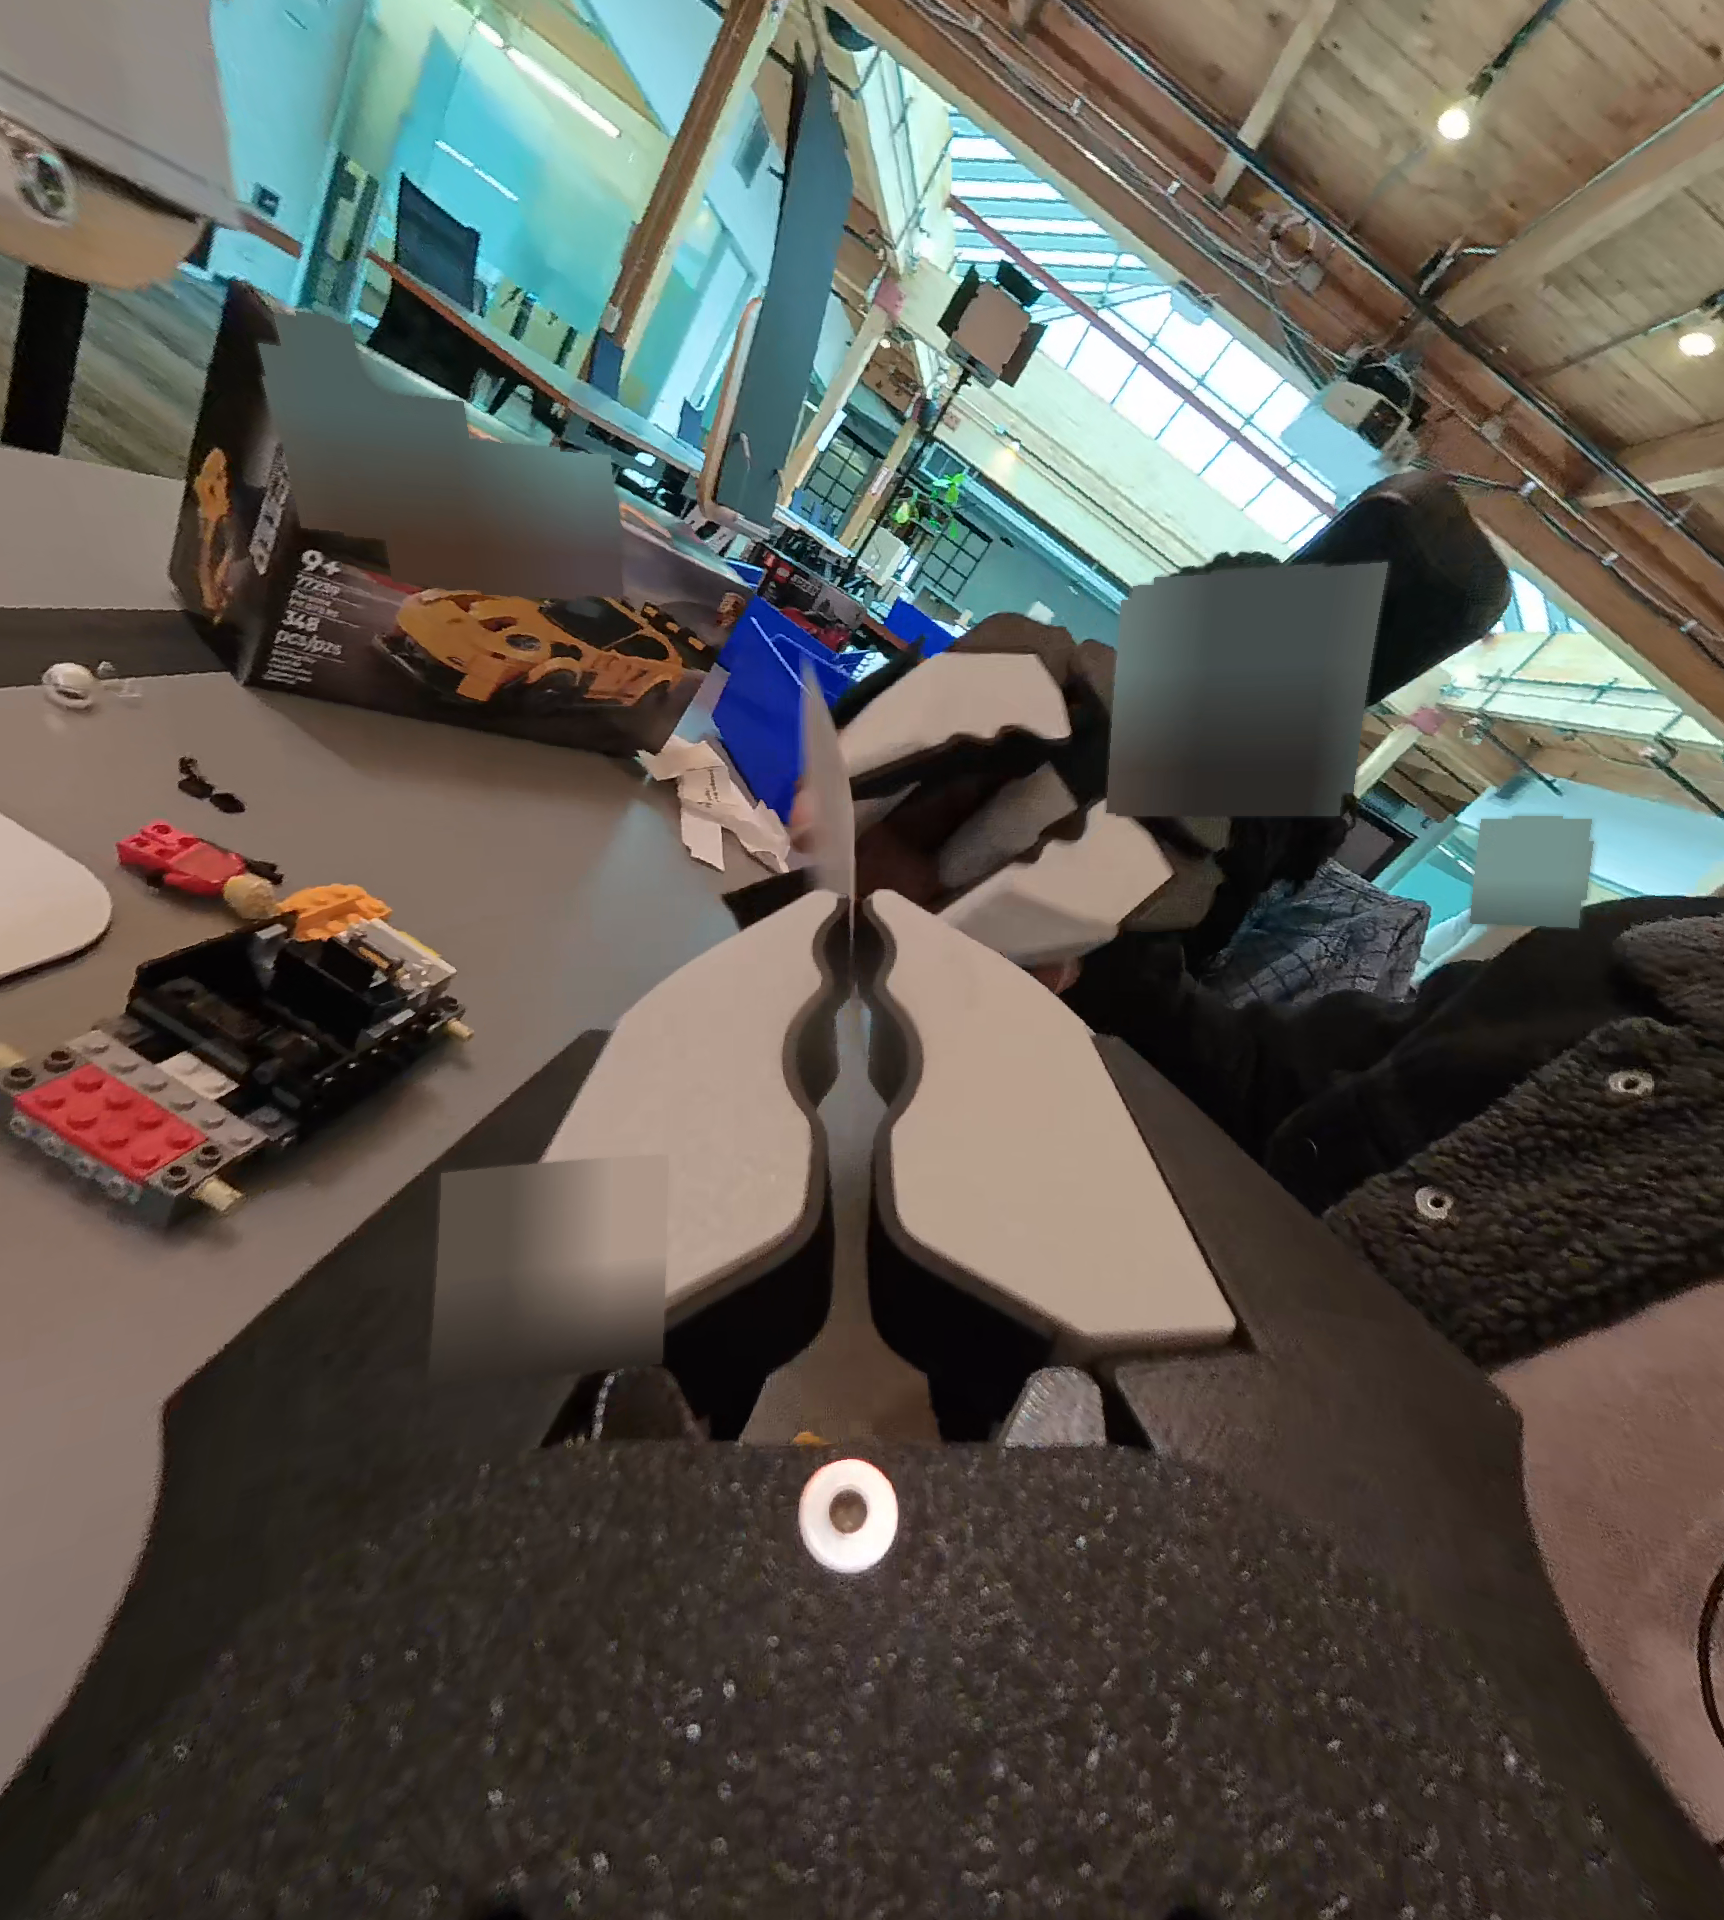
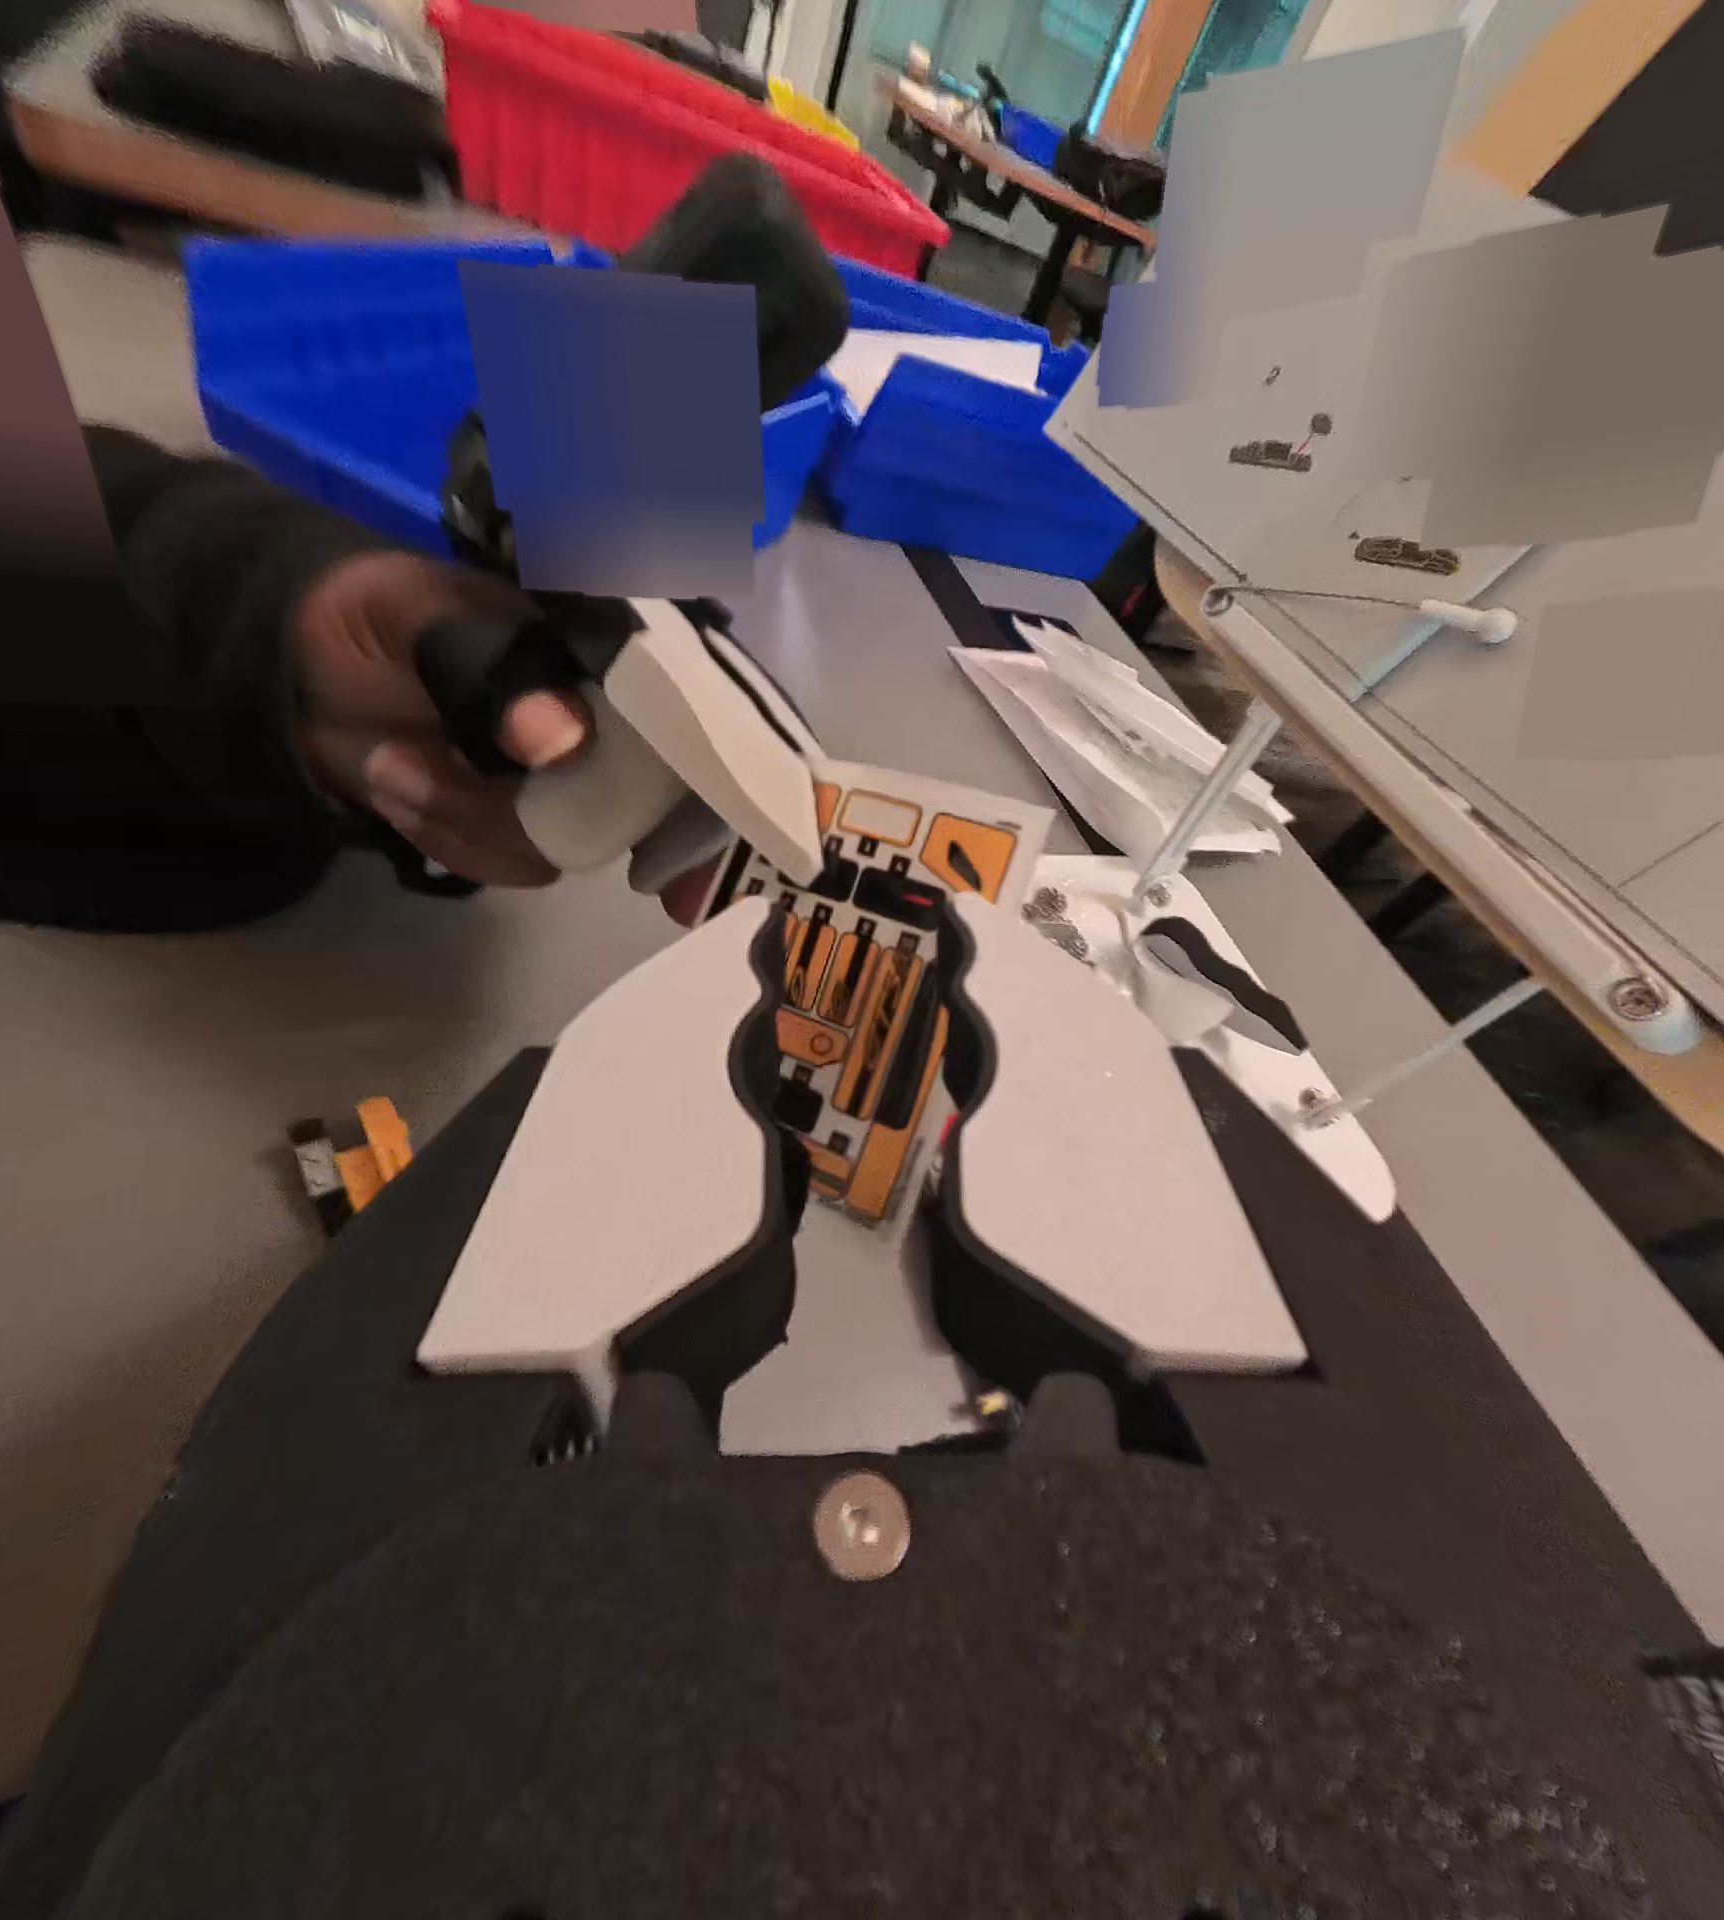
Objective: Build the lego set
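Note:
My left gripper (image 1: 850, 925) is shut on a thin sticker sheet (image 1: 830, 800), seen edge-on and held up above the grey table (image 1: 484, 862). In the right wrist view the sheet (image 2: 863, 1029) faces the camera, with orange and black stickers. My right gripper (image 2: 858, 925) is open, its fingers either side of the sheet's lower part. The left gripper (image 2: 733, 800), held by a hand, pinches the sheet's upper left corner. The partly built black, grey and red car chassis (image 1: 214, 1060) lies on the table to the left.
The set's box (image 1: 401, 623) stands at the back. A red minifigure (image 1: 193, 862) and orange pieces (image 1: 333, 909) lie beside the chassis. Blue bins (image 2: 941, 457), white paper bags (image 2: 1118, 727), a booklet on a stand (image 2: 1409, 582) and a small orange-black piece (image 2: 354, 1153) also sit around. Only a small space, under 4 cm, lies between the two pairs of fingers.

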A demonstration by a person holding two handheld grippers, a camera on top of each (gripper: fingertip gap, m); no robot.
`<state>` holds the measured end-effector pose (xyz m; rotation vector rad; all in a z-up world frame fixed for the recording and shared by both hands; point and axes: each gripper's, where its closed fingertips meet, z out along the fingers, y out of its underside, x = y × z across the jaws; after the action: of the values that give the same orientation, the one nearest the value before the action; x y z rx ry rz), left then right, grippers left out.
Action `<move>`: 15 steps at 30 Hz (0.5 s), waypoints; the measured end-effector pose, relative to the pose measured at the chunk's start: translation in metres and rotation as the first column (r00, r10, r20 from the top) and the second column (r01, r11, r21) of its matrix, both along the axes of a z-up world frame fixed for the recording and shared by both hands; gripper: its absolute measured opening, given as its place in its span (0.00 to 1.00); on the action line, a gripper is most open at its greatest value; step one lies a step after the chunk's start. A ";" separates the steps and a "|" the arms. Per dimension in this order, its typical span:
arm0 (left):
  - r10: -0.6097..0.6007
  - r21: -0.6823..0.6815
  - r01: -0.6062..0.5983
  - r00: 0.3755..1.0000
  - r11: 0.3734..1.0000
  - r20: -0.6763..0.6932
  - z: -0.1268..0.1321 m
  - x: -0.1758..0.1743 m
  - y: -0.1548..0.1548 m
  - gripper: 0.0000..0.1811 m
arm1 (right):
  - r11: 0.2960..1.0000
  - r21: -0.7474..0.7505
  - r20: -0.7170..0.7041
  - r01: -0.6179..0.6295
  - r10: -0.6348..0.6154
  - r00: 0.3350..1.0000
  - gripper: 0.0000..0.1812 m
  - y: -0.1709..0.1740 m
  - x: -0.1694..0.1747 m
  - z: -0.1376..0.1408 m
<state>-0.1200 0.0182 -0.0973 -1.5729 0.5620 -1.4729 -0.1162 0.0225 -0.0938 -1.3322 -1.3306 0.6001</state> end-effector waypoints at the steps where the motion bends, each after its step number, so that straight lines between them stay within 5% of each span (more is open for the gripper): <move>1: -0.010 0.014 0.009 1.000 1.000 0.004 0.002 0.001 -0.002 0.00 | 1.000 0.016 0.014 0.007 -0.007 1.000 0.17 0.000 -0.002 -0.004; 15: -0.162 0.217 0.163 0.986 0.962 -0.022 0.013 0.012 -0.034 0.00 | 0.945 -0.218 -0.131 -0.246 0.221 0.966 0.15 -0.029 -0.007 0.001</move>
<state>-0.1083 -0.0159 -0.0842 -1.3848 0.8435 -1.4735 -0.1229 -0.0066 -0.0928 -1.3170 -1.3734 1.0027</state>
